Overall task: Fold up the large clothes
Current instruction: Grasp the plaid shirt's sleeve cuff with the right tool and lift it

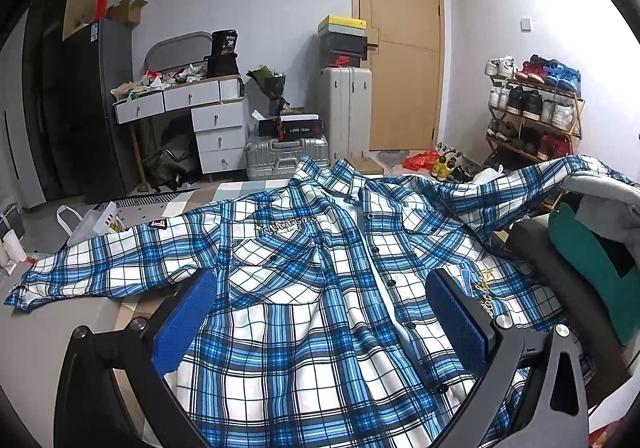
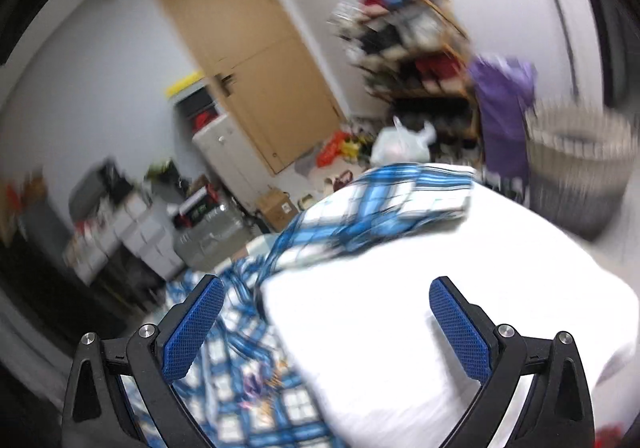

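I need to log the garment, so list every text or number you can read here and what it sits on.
"36": white digits on the black box atop the cluttered white dresser.
Gold embroidered lettering with a star on the chest of the blue-and-white plaid shirt: present, not legible.
Red sleeve patch: too small.
Red-and-black box print: too small.
Right wrist view: blurred, nothing readable.

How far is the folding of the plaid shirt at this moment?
Done: the plaid shirt lies spread out front up, buttoned, with both sleeves out to the sides. In hand: nothing; the left gripper and right gripper are both open above the cloth. Left: every fold, since no sleeve or side is turned in yet.
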A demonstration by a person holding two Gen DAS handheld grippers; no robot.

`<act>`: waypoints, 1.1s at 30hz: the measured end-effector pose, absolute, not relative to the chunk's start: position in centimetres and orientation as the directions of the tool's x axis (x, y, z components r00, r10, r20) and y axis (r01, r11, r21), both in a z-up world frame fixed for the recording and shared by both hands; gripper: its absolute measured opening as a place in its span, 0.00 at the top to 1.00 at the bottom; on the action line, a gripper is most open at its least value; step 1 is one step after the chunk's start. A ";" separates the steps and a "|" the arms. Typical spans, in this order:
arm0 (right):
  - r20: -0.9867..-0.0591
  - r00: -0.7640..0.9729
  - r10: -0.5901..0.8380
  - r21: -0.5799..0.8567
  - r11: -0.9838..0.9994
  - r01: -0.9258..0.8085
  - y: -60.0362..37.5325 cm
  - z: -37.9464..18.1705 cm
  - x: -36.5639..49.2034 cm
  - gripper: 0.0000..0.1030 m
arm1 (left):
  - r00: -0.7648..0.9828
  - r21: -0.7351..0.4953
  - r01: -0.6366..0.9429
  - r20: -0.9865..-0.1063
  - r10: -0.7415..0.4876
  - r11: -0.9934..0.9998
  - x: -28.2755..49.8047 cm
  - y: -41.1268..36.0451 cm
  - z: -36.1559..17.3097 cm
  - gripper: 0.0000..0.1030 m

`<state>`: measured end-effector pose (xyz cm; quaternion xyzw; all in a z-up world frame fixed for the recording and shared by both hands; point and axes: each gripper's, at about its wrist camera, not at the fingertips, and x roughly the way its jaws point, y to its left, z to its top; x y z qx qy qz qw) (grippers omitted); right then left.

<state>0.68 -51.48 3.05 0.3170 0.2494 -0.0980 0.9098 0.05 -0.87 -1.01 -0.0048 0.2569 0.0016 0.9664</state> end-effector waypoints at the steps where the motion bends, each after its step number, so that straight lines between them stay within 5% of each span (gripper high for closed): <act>1: -0.532 0.846 0.016 0.576 0.740 0.348 -53.4 2.7 1.5 0.00 | 0.867 -0.009 -0.007 -0.498 0.002 1.000 0.1 -0.8 -1.0 0.01; 9: -0.618 0.766 0.179 0.684 0.602 0.411 -58.5 -0.2 6.6 0.00 | 0.853 -0.003 -0.010 -0.522 0.007 1.000 0.7 -0.7 -1.6 0.01; 14: -0.666 0.737 0.111 0.650 0.570 0.502 -59.1 -0.6 7.5 0.03 | 0.843 -0.004 0.004 -0.539 -0.006 1.000 1.1 -0.9 -1.8 0.01; 17: -0.713 0.700 0.031 0.584 0.579 0.569 -59.3 -0.1 8.4 0.23 | 0.839 0.006 0.011 -0.545 -0.006 1.000 1.1 -1.2 -1.9 0.01; 19: -0.736 0.676 -0.038 0.529 0.590 0.609 -59.5 0.2 8.8 0.68 | 0.840 0.012 0.013 -0.542 -0.005 1.000 1.0 -1.3 -1.9 0.01; 21: -0.756 0.650 -0.070 0.476 0.623 0.621 -59.6 0.2 9.5 0.94 | 0.841 0.019 0.011 -0.541 0.001 1.000 1.0 -1.3 -2.0 0.01; 33: -0.603 0.676 -0.422 0.148 0.774 0.615 -56.5 9.1 13.9 0.95 | 0.837 0.042 -0.022 -0.546 0.041 0.999 1.4 -0.4 -2.4 0.01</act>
